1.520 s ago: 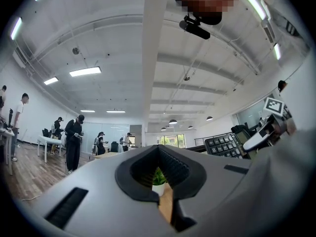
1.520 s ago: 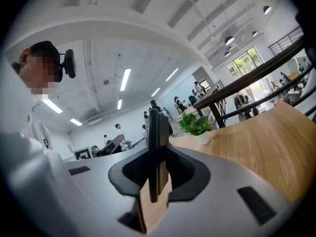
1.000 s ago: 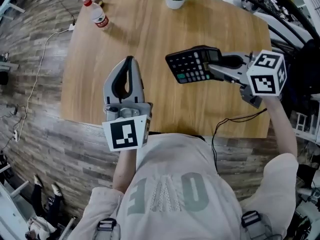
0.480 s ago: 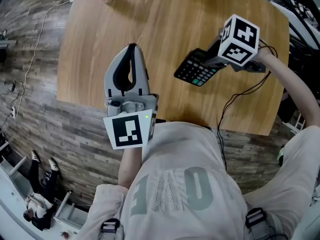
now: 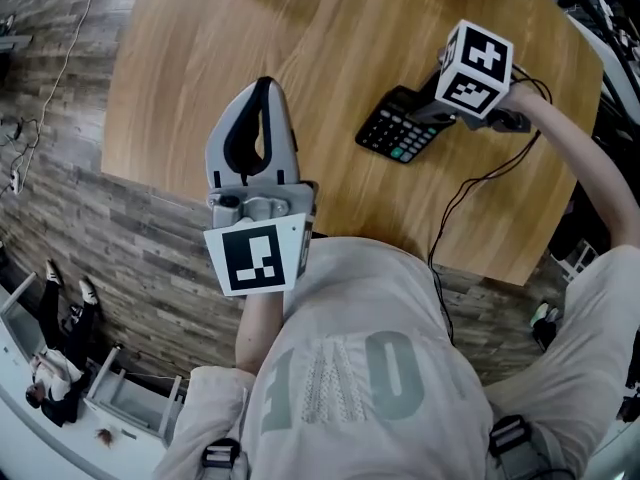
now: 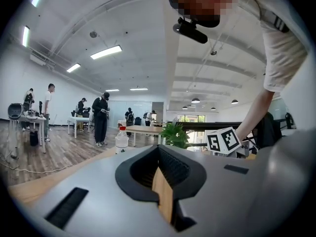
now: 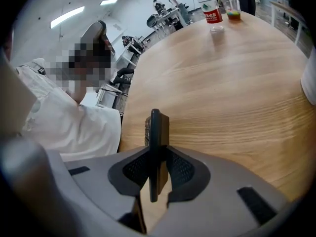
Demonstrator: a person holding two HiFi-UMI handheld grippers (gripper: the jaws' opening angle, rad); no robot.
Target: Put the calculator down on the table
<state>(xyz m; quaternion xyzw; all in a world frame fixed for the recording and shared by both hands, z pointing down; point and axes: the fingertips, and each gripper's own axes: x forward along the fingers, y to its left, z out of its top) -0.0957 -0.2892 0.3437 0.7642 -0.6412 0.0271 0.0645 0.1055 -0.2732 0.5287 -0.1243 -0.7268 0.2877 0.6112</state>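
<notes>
A black calculator with rows of keys sits low over the wooden table, right of the middle. My right gripper is shut on its far end and points steeply down. In the right gripper view the calculator stands edge-on between the two pads, above the table. Whether it touches the wood I cannot tell. My left gripper hovers over the table's near left part, shut, with nothing in it. From the left gripper view the right gripper's marker cube shows.
A water bottle and a cup stand at the table's far end, a white pot at the right edge. A black cable runs along the table's near right edge. A plant and several people stand beyond.
The right gripper has come down with the calculator and tipped from level to steeply downward, bringing the calculator close to the tabletop. The left gripper has sunk a little.
</notes>
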